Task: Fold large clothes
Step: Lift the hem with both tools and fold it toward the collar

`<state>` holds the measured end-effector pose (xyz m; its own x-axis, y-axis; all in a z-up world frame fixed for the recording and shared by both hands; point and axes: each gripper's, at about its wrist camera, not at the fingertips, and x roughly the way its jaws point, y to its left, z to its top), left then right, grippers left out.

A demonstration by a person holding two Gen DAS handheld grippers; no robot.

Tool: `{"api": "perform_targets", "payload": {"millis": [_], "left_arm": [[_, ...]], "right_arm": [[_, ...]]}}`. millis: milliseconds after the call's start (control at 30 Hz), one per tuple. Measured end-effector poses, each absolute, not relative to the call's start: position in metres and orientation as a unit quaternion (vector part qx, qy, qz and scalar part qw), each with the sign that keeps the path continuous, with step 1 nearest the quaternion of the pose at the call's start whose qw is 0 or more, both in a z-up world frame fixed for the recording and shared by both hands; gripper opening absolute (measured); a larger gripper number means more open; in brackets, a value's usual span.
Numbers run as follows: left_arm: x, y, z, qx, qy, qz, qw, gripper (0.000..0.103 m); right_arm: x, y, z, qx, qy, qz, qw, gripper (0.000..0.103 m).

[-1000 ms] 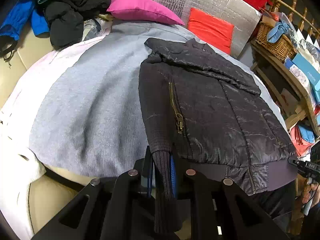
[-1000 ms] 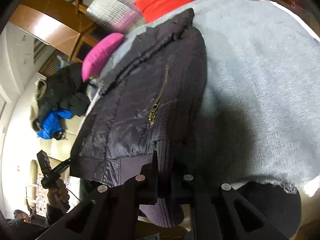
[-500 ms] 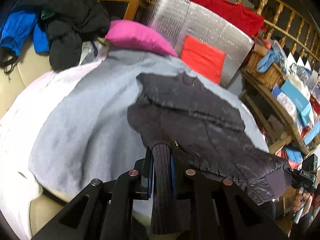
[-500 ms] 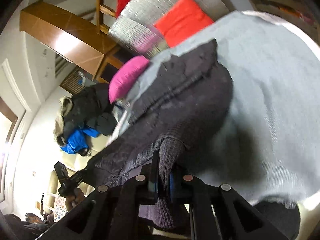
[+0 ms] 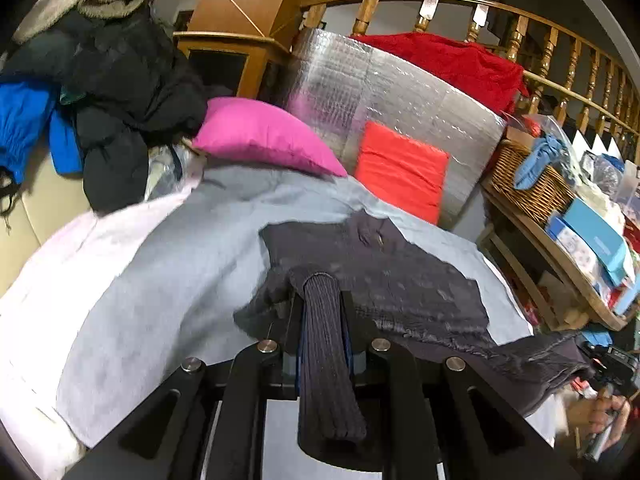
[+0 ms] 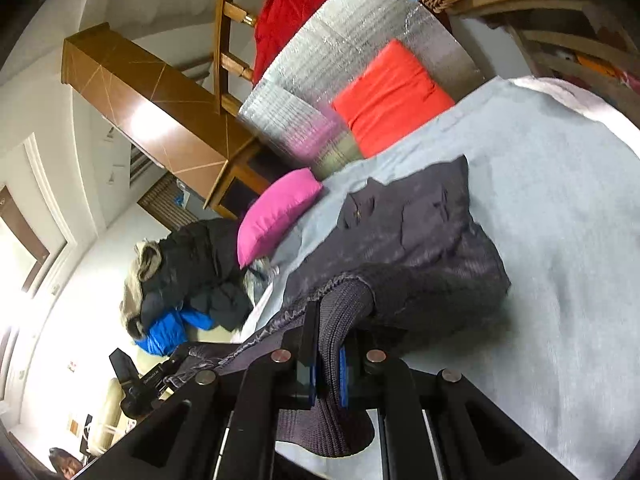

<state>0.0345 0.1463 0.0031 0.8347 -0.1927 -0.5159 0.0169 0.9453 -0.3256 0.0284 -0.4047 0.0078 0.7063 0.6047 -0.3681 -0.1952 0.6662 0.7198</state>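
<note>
Basically both tongs are clenched on ribbed knit cuffs: left gripper (image 5: 323,320), right gripper (image 6: 329,354), lifting the dark quilted puffer jacket (image 5: 384,276) half off the grey blanket (image 5: 168,280). Risk: slick shell slumps sideways, fold lands crooked.

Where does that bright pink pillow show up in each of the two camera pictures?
Left wrist view: pink pillow lies upper left of centre, beyond the grey blanket.
Right wrist view: pink pillow sits left of centre, the scene tilted.
Shared landmark: the orange-red cushion against the silver panel.
</note>
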Motion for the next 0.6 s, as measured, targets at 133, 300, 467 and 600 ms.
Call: {"api": "perform_targets", "payload": {"millis": [133, 300, 467, 600], "left_arm": [[0.060, 0.143, 0.009, -0.156, 0.276, -0.040, 0.948, 0.015], [0.083, 0.137, 0.015, -0.148, 0.269, -0.024, 0.951, 0.015], [0.094, 0.135, 0.016, -0.148, 0.263, -0.014, 0.953, 0.015], [0.094, 0.135, 0.008, -0.146, 0.268, -0.012, 0.952, 0.015]], "right_arm": [[0.050, -0.404, 0.017, 0.340, 0.295, 0.229, 0.863, 0.008], [0.082, -0.402, 0.027, 0.339, 0.287, 0.220, 0.869, 0.007], [0.104, -0.400, 0.035, 0.338, 0.278, 0.212, 0.874, 0.008], [0.105, -0.398, 0.032, 0.333, 0.276, 0.209, 0.877, 0.008]]}}
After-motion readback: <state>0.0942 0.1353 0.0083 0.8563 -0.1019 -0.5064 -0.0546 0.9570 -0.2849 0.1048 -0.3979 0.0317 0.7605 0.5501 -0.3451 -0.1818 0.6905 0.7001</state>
